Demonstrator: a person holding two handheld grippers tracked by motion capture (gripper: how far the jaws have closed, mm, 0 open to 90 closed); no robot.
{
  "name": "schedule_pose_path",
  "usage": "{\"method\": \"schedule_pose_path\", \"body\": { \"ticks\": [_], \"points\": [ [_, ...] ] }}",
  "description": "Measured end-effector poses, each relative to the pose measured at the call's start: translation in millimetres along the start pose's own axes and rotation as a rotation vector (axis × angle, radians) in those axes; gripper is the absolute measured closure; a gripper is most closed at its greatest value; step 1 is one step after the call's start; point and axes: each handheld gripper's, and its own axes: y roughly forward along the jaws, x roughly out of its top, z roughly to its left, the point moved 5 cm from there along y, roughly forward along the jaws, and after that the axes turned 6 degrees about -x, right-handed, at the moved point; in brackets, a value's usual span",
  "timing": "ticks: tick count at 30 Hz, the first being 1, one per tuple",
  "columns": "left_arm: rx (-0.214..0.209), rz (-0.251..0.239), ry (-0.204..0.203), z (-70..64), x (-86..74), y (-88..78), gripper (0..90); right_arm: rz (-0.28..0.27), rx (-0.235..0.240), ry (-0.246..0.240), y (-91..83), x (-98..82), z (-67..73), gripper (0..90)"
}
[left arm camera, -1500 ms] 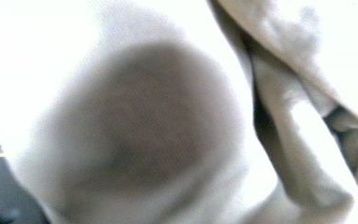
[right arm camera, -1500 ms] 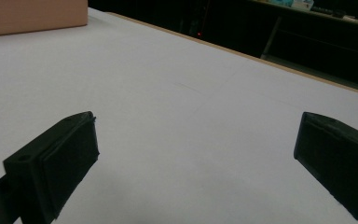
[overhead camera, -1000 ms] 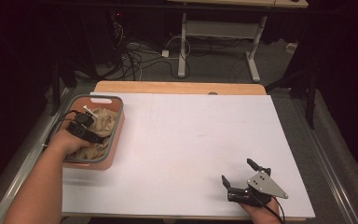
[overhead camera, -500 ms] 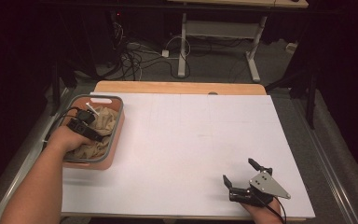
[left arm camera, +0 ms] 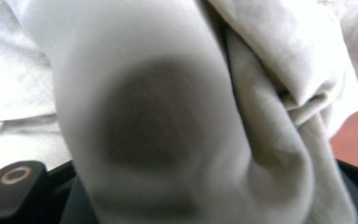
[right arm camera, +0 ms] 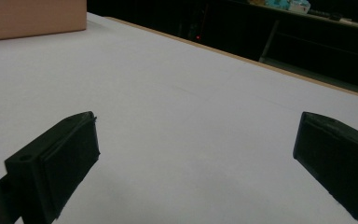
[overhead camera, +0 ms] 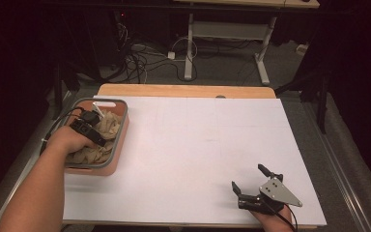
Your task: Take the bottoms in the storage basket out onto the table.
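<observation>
Left gripper (overhead camera: 92, 126): buried in cloths (overhead camera: 101, 135) inside basket (overhead camera: 121, 140) at table's left; jaw state indeterminable. Right gripper (overhead camera: 252, 186): jaws apart, empty, near-right. Risk: snagging 2 cloths; they lie bunched together.

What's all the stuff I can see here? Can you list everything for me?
bin: one, salmon-pink with a grey rim, left edge of the table
cloths: a pale beige heap, count unclear, inside the bin
table: one, white top with a wooden far edge
cables: several, dark and white, on the floor beyond the table
left gripper: one, black, down in the cloths, jaws hidden by fabric
right gripper: one, black with a grey plate, near right of the table, jaws wide apart
</observation>
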Motion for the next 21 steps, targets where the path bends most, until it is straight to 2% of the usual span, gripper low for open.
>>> {"method": "schedule_pose_path", "body": {
  "ticks": [6,21],
  "points": [
    [-0.005,0.039,-0.007,-1.8,0.5,-4.5,55.8,-0.002,0.005,-0.005,0.4,0.1,0.5,0.8],
    [0.003,0.078,-0.016,-4.1,1.9,-17.9,55.9,-0.001,0.009,-0.007,0.7,-0.2,1.1,0.8]
  ]
}}
